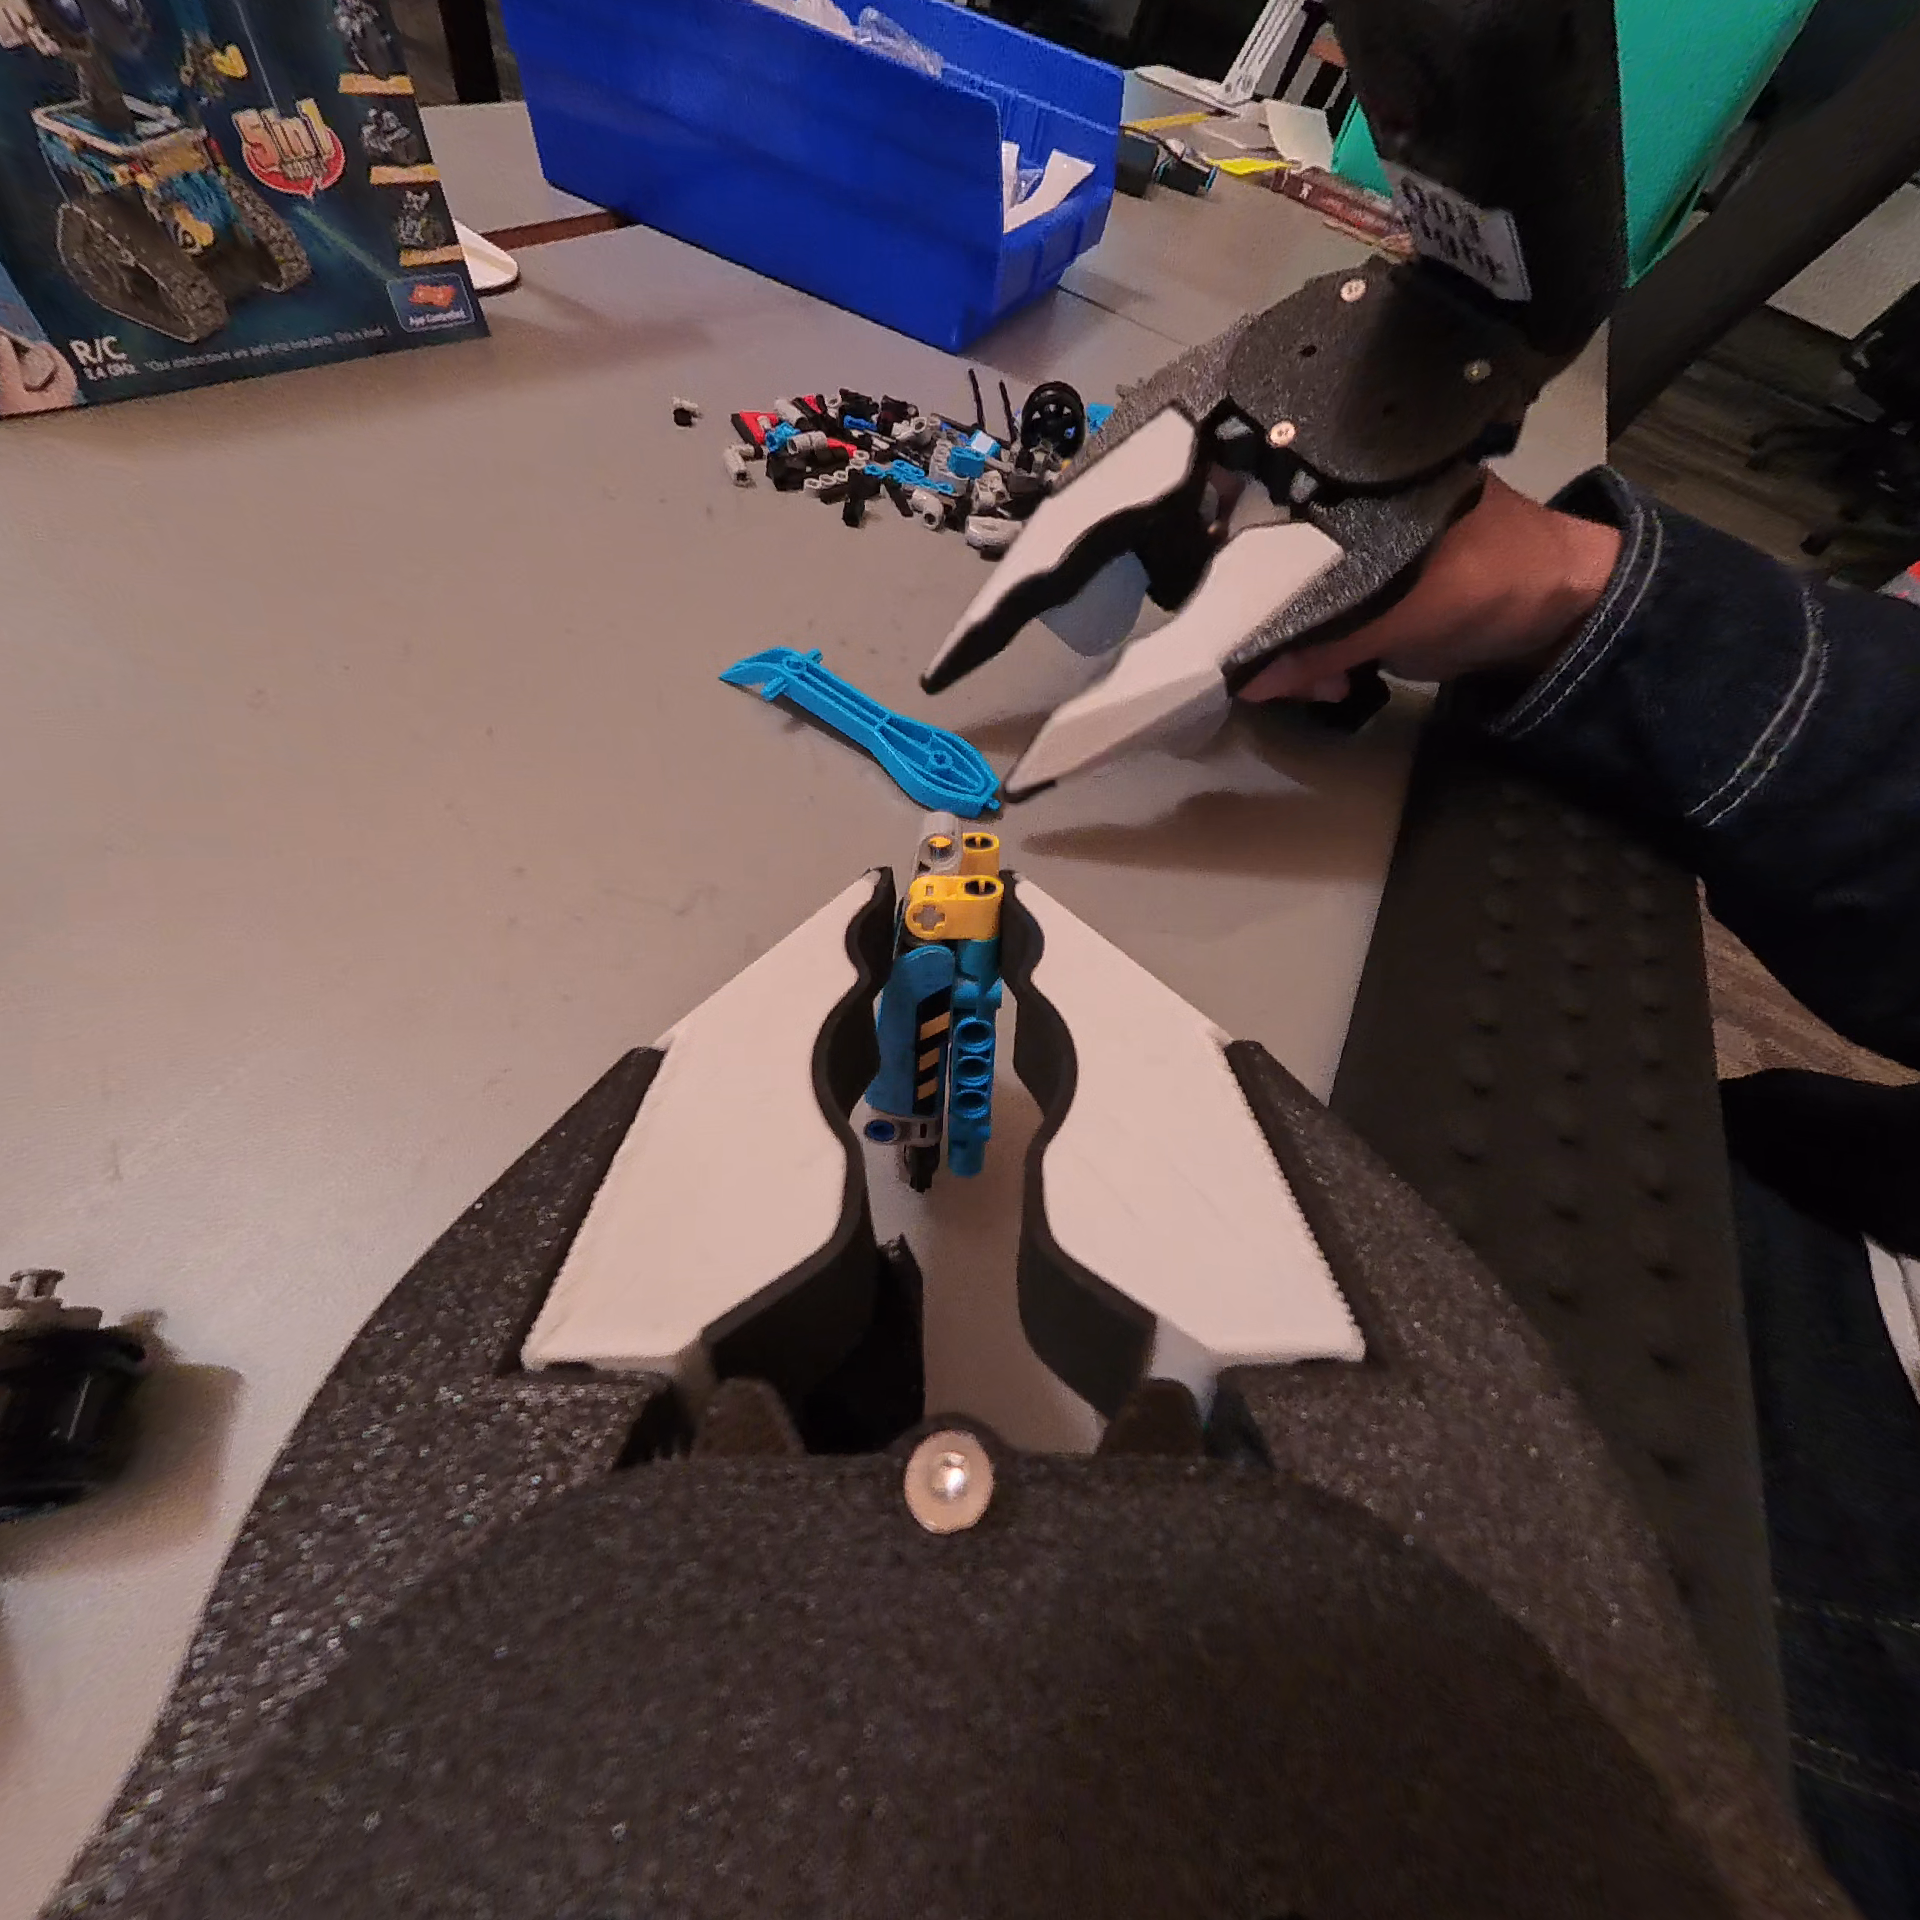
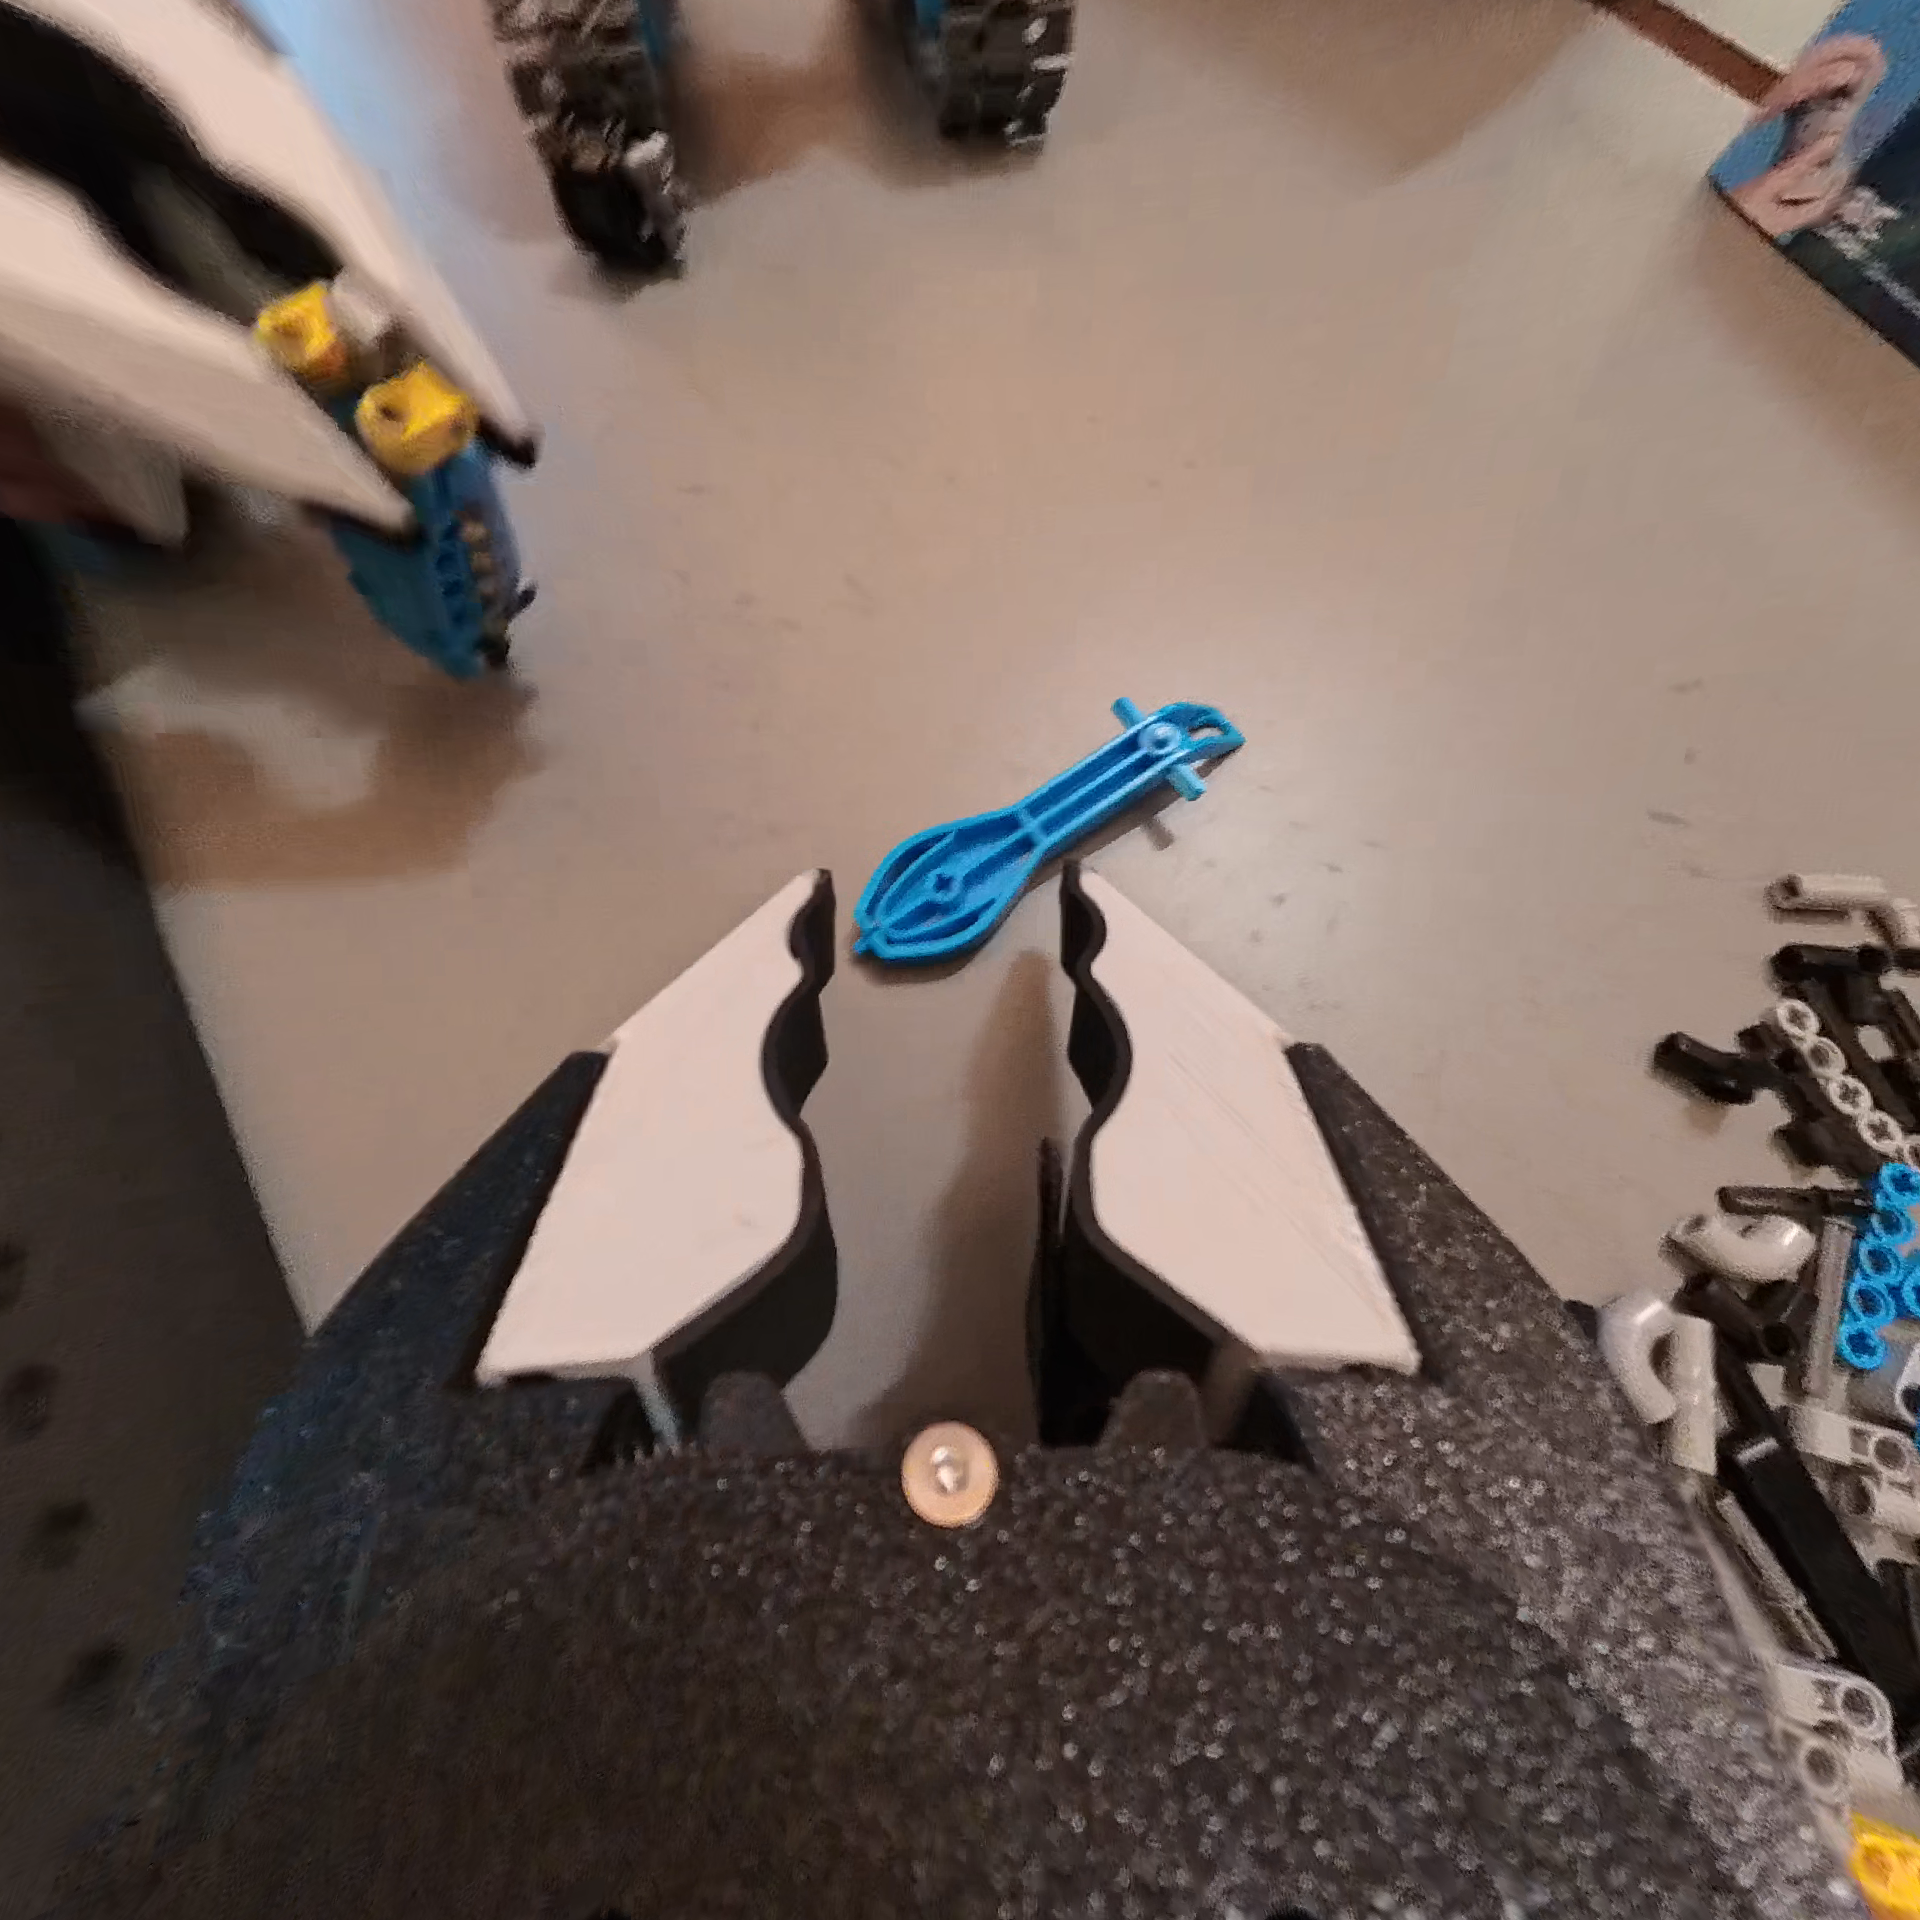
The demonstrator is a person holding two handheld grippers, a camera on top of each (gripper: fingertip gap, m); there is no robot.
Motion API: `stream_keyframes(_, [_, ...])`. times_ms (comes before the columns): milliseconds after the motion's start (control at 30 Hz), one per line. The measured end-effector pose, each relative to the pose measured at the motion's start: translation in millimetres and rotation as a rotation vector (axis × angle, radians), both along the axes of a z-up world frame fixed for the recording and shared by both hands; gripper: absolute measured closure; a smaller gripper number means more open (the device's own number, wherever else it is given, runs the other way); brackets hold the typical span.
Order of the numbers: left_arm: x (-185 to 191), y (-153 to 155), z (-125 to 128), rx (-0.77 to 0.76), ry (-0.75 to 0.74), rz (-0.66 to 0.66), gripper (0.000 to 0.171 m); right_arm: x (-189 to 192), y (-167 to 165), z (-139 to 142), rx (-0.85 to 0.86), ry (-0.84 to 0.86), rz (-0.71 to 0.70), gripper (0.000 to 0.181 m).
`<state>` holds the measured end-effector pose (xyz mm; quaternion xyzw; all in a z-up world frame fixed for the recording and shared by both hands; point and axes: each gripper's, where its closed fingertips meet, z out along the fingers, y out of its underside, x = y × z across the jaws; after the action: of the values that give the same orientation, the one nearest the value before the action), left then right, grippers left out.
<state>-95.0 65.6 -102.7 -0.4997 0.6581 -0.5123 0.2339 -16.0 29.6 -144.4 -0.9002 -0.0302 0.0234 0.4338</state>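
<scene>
While the left claw [image 1: 948,883] squeezes a blue and yellow brick build [image 1: 940,1023], the right claw [image 2: 945,883] hangs apart, empty, just above the blue brick tool [image 2: 1023,836]. The build could slip and drop if the squeeze loosens. The grey bench [image 1: 364,727] holds loose bricks [image 1: 894,457], a blue bin [image 1: 821,156] and a toy box [image 1: 218,187].

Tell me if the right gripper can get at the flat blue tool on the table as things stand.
Probably yes. The right gripper is open and empty, its tips just short of the blue tool, which lies flat on bare table. The left gripper, shut on a blue-and-yellow assembly, stands off to the side.
</scene>
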Motion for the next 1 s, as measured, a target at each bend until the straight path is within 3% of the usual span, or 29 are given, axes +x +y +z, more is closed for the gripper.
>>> stream_keyframes(200, [-0.1, -8.1, -1.5, 0.120, -0.037, -0.020, 0.153, 14.8, 11.6, -15.2, -0.111, 0.145, -0.149, 0.134])
stream_keyframes(267, [-0.3, -9.9, 3.5, 0.141, -0.080, -0.026, 0.153, 11.9, 16.7, -13.7, -0.110, 0.157, -0.151, 0.146])
stream_keyframes(400, [-1.6, -11.6, 12.6, 0.124, -0.133, -0.034, 0.153, 11.8, 26.3, -17.0, -0.132, 0.072, -0.156, 0.150])
stream_keyframes(500, [-3.7, -14.9, 18.7, 0.085, -0.154, -0.052, 0.153, 9.4, 31.5, -18.5, -0.146, 0.049, -0.143, 0.172])
stream_keyframes(567, [-5.0, -15.3, 24.7, 0.058, -0.179, -0.056, 0.153, 6.2, 32.2, -16.8, -0.151, 0.080, -0.131, 0.175])
stream_keyframes(667, [-6.3, -14.0, 31.2, 0.006, -0.194, -0.055, 0.153, -7.4, 42.2, 26.9, 0.084, 0.286, -0.109, 0.175])
stream_keyframes(767, [-7.5, -13.8, 36.5, -0.051, -0.200, -0.063, 0.153, -44.4, 43.0, 115.1, 0.528, 0.662, 0.104, 0.175])
stream_keyframes(833, [-8.9, -15.2, 42.1, -0.103, -0.210, -0.076, 0.153, -59.0, 35.5, 152.6, 0.723, 0.810, 0.190, 0.175])
stream_keyframes(1000, [-12.5, -15.9, 58.9, -0.299, -0.220, -0.104, 0.153, -73.5, 51.5, 157.5, 0.801, 0.960, 0.143, 0.175])
